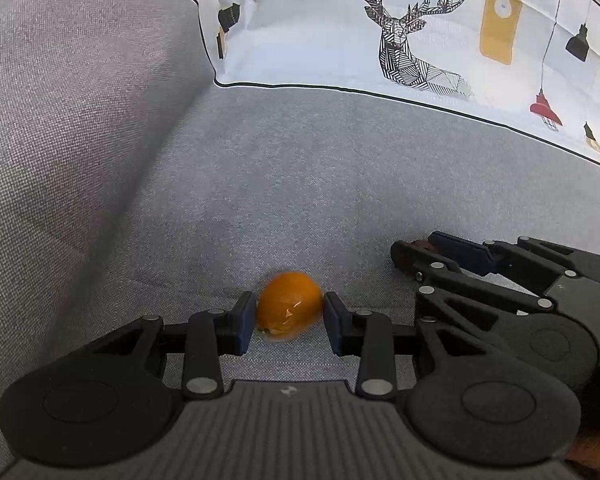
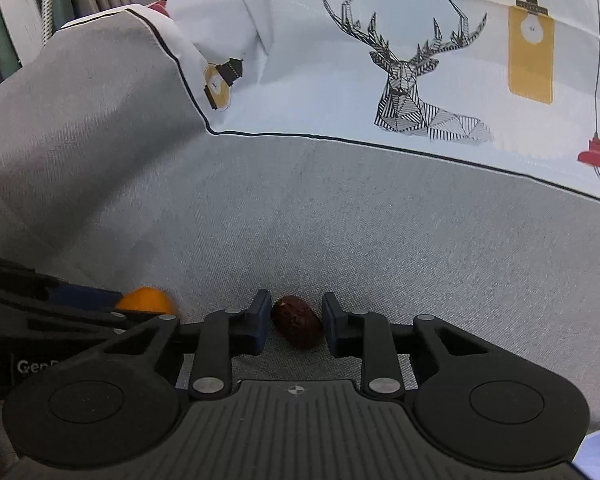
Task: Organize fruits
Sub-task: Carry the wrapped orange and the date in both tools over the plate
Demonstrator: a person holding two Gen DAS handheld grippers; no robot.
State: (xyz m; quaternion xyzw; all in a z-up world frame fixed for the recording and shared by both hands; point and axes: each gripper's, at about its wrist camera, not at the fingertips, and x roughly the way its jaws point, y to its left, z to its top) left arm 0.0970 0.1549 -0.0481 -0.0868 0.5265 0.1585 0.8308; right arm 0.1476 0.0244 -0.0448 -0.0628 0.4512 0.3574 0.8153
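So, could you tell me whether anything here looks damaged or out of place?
The orange fruit between the left claw pads looks damaged: its skin is glossy and wrinkled near the bottom, perhaps split or wrapped. Both it and the dark brown fruit lie loose on the grey sofa seat, with no container in view.

It was a home living space: a grey fabric sofa seat (image 2: 340,220) filled the frame's middle, and a white cushion (image 2: 340,80) printed with a stag, hanging lamps and "FASHION HOME" leaned across the top.
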